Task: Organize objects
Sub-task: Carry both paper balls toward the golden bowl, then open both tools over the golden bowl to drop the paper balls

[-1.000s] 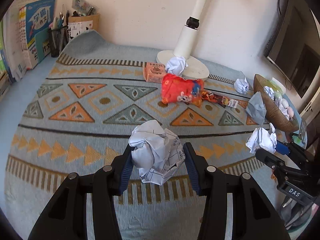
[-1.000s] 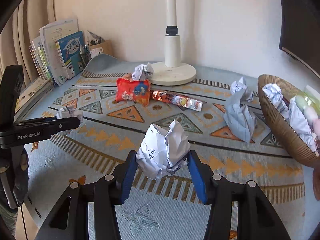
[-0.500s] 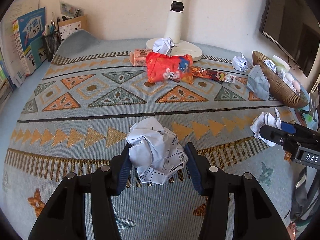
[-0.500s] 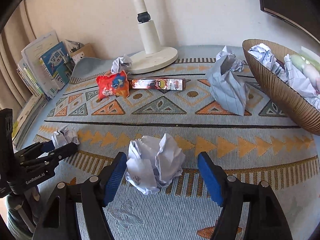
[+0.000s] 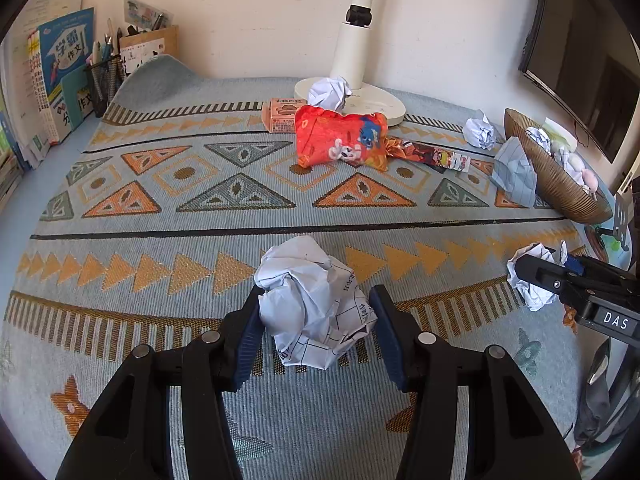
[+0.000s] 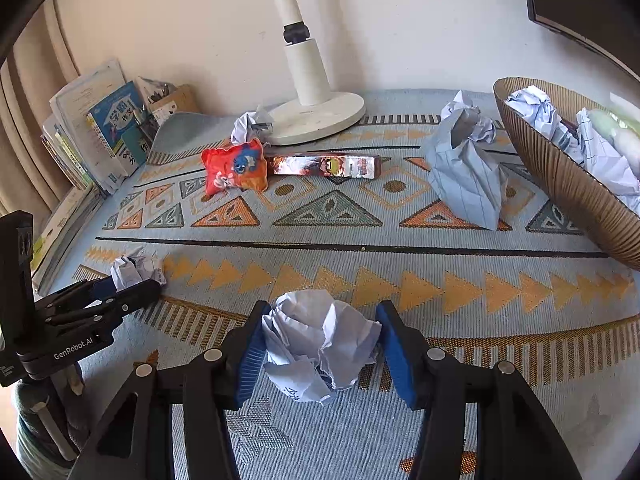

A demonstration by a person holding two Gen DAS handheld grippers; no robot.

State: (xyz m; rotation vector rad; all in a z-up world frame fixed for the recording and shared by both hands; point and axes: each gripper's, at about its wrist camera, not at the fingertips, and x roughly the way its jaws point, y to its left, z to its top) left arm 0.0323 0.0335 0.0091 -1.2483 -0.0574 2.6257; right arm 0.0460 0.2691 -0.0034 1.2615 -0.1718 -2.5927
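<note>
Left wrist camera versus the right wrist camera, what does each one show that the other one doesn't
Only the left wrist view shows the small orange box beside the lamp base and the dark monitor on the wall. Only the right wrist view shows the beige curtain at the far left. Both show each gripper closed on a crumpled paper ball, the left gripper and the right gripper, plus the red snack bag, the lamp base and the woven basket holding paper.
</note>
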